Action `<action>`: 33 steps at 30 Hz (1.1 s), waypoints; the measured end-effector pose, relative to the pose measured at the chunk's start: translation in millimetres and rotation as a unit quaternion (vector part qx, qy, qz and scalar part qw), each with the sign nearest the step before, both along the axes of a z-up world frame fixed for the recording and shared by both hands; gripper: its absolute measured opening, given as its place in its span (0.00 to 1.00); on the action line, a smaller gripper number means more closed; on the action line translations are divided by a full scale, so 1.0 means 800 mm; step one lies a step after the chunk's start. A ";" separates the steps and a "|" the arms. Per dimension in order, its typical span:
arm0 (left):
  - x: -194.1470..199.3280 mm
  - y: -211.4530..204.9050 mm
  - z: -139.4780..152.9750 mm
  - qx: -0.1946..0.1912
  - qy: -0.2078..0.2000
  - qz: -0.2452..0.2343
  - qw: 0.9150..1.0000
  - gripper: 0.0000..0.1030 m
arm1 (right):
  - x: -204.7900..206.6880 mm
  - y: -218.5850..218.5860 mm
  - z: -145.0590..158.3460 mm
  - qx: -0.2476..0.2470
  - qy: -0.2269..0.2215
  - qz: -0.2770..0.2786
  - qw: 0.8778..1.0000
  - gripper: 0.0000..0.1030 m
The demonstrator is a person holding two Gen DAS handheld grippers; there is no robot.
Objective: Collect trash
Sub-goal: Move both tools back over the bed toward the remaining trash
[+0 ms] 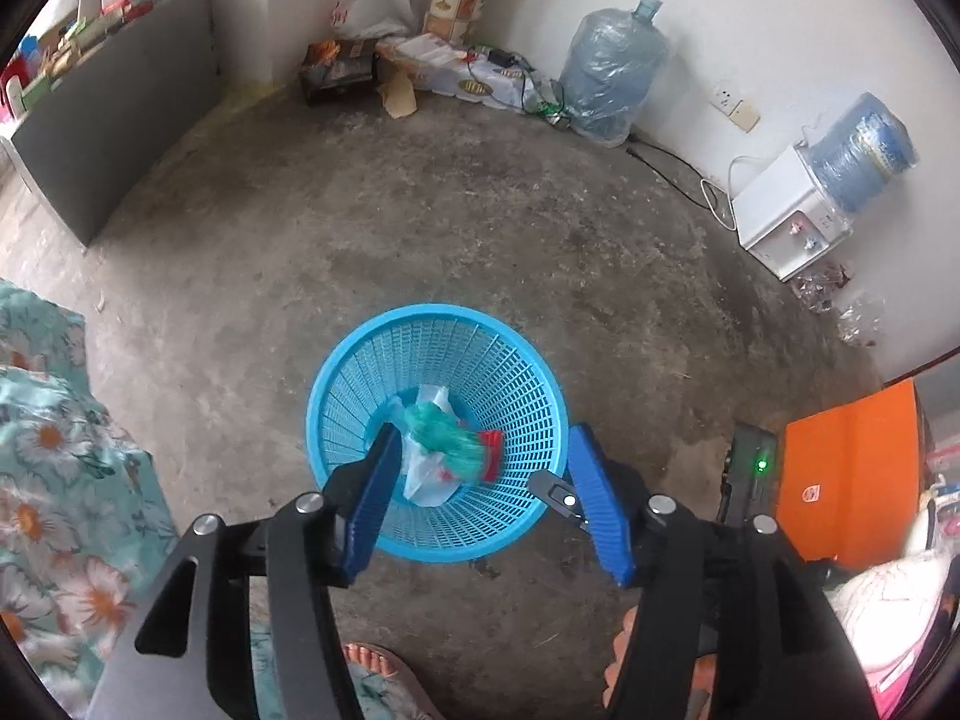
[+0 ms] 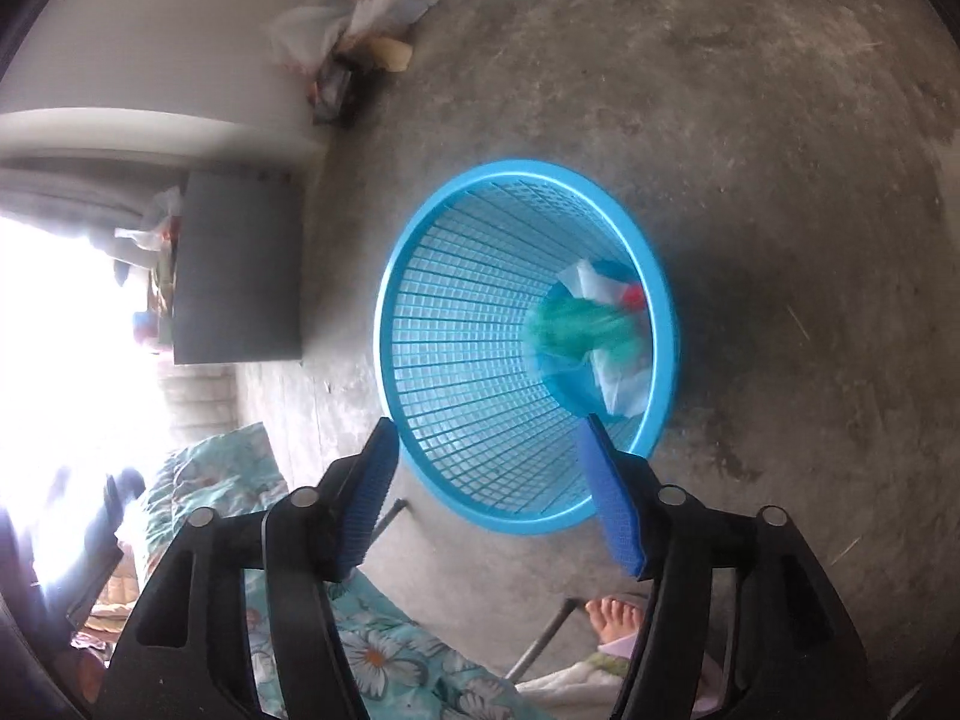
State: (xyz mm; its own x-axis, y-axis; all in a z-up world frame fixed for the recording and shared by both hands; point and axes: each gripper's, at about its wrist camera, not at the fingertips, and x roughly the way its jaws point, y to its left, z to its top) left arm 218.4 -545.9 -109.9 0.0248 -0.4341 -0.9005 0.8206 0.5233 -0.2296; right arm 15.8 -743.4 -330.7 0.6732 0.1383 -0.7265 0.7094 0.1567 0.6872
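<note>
A blue mesh basket (image 1: 432,309) stands upright on the concrete floor. Inside it lie a white plastic bag (image 1: 423,480), a blurred green wrapper (image 1: 447,441) and a red scrap (image 1: 492,444). My left gripper (image 1: 485,429) hangs open over the basket's mouth, and nothing sits between its blue pads (image 1: 372,492). In the right wrist view the basket (image 2: 516,167) appears from the side above. The green wrapper (image 2: 576,324), white bag (image 2: 624,390) and red scrap (image 2: 633,297) lie at its bottom. My right gripper (image 2: 489,422) is open and empty over the near rim.
A grey cabinet (image 1: 114,132) stands at the left, floral bedding (image 1: 60,450) close by. A water dispenser (image 1: 786,222) and a wrapped water bottle (image 1: 612,72) stand along the far wall. An orange box (image 1: 852,468) is at the right. A person's bare foot (image 2: 612,618) stands near the basket.
</note>
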 end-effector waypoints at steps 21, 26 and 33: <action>-0.062 0.369 0.246 -0.126 -0.149 0.084 0.977 0.80 | -0.006 0.147 0.256 -0.145 -0.194 0.182 0.953 0.69; -0.088 0.533 0.266 -0.132 -0.201 0.183 0.953 0.83 | 0.007 0.205 0.275 -0.118 -0.212 0.262 0.934 0.69; -0.116 0.714 0.249 -0.116 -0.204 0.338 0.912 0.83 | 0.037 0.300 0.283 -0.084 -0.217 0.372 0.899 0.69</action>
